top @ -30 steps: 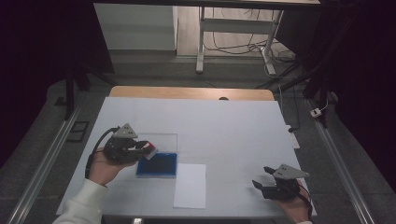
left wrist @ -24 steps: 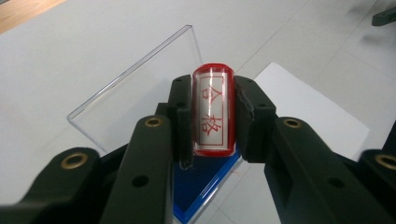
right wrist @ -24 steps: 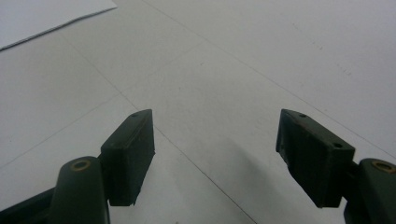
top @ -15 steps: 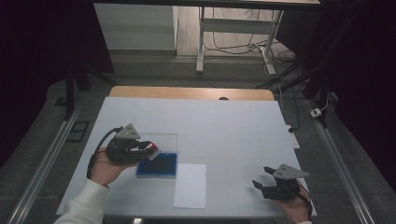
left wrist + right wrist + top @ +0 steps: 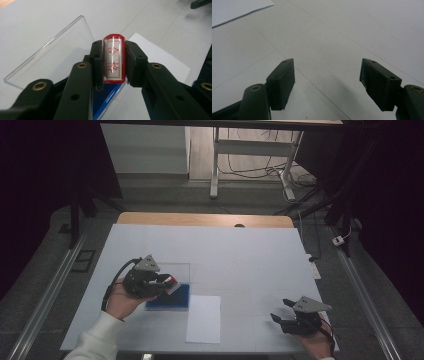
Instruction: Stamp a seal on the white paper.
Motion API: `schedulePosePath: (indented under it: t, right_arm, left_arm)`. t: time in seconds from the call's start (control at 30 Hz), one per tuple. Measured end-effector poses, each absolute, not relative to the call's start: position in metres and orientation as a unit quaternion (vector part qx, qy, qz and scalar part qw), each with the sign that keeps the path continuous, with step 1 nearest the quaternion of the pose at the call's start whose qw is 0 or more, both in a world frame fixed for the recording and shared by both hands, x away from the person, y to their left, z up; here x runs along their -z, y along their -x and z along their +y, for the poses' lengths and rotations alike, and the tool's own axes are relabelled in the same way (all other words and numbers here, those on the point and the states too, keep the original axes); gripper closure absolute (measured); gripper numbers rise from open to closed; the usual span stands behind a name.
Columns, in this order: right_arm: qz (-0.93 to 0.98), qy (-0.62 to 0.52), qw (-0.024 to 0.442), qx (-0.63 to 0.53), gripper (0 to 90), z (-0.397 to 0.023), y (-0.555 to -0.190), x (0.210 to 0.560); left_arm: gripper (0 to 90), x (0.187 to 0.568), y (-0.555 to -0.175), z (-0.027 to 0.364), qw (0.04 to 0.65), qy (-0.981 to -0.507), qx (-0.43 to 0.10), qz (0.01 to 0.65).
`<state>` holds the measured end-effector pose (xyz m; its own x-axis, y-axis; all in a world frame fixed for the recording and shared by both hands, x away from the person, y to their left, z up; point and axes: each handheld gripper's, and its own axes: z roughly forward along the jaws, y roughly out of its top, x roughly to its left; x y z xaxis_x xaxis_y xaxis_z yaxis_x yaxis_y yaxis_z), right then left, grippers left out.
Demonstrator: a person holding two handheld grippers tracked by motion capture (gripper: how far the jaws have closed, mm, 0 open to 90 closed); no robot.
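Note:
My left gripper [image 5: 168,282] [image 5: 113,62] is shut on a small red-rimmed stamp [image 5: 114,58] [image 5: 172,283], whose white face with red characters is turned toward the left gripper view's camera. Just beneath it lies a blue ink pad [image 5: 172,298] [image 5: 107,98] with its clear lid [image 5: 176,270] [image 5: 50,57] folded open behind. A white sheet of paper [image 5: 204,318] [image 5: 160,60] lies to the pad's right. My right gripper [image 5: 280,310] [image 5: 328,82] stands open and holds nothing, low over the bare table near the front right.
The white table top [image 5: 240,255] has a wooden strip along its far edge [image 5: 200,219]. A corner of the paper [image 5: 234,10] shows at the upper left of the right gripper view. The other gripper [image 5: 200,3] shows far off in the left gripper view.
My left gripper with the stamp has shifted slightly right and nearer, over the blue pad. The right gripper has stayed put.

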<state>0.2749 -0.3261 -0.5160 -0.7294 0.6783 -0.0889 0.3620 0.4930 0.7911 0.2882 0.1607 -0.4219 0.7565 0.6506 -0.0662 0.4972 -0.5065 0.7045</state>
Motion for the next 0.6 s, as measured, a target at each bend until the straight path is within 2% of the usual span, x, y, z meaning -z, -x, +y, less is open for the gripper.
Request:
schedulePosePath:
  t: [0.6]
  right_arm:
    - [0.841,-0.311,0.2,-0.394,27.9,-0.326,-0.275,0.516]
  left_arm:
    - [69.9,0.43,-0.29,0.132,0.362,-0.876,-0.088,0.308]
